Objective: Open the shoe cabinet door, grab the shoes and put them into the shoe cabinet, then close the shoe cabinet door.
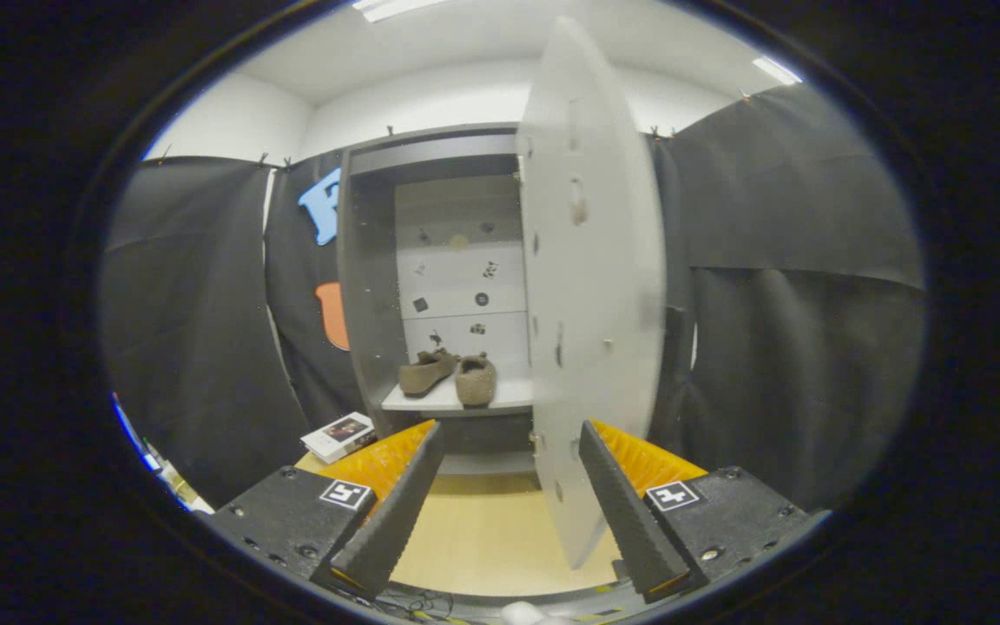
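Pale wooden floor [483, 529] up close, claw [509, 512] spread apart, empty. Tall grey flat cabinet door [591, 286] hangs open just ahead right; stiff, light I'd guess, push its free edge. Soft brown suede shoes [450, 375] sit shelved farther in.

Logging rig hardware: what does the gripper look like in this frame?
The two-finger gripper has two long wedge-shaped fingers with finely ribbed faces, each mounted on a black block with screws. Each block carries a square black-and-white tag. Ribbed orange panels sit behind the fingers.
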A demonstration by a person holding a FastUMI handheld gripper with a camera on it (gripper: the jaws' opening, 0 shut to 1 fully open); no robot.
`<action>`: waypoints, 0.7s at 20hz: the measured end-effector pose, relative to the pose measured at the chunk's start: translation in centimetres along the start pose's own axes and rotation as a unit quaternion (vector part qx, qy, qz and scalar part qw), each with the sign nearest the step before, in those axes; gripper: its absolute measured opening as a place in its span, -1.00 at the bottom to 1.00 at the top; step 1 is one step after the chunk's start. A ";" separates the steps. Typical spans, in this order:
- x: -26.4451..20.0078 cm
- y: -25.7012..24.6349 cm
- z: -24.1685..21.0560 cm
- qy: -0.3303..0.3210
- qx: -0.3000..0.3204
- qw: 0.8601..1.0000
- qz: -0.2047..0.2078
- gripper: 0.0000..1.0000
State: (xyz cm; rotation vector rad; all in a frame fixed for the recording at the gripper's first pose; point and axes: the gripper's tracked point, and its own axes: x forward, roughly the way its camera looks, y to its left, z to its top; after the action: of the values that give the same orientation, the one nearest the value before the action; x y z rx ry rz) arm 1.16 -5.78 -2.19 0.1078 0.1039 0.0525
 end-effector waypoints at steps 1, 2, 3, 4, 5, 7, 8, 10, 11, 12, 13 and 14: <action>-0.6 -2.1 0.2 -0.002 0.005 1.000 -0.012 1.00; -1.1 -4.1 0.4 -0.004 0.007 1.000 -0.018 1.00; -1.4 -6.0 0.5 -0.007 0.006 1.000 -0.026 1.00; -1.3 -8.2 0.8 -0.009 0.004 0.999 -0.036 0.99; -1.2 -10.5 1.1 -0.011 0.003 0.999 -0.041 0.99; -0.7 -13.3 1.9 -0.013 0.006 0.999 -0.036 1.00; -0.2 -14.5 1.9 -0.009 0.005 1.000 -0.028 1.00; 1.6 -15.3 2.1 -0.006 0.008 1.000 0.000 1.00; 2.6 -15.4 2.0 -0.004 0.007 1.000 0.015 1.00; 3.6 -15.3 2.0 0.000 0.005 0.999 0.032 1.00; 4.6 -15.1 1.8 0.002 0.003 0.999 0.048 1.00; 5.3 -14.5 1.8 0.004 0.005 0.998 0.067 1.00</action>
State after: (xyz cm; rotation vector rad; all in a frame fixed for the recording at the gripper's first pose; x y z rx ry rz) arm 7.33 -20.08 -2.52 0.1249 0.1048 0.1871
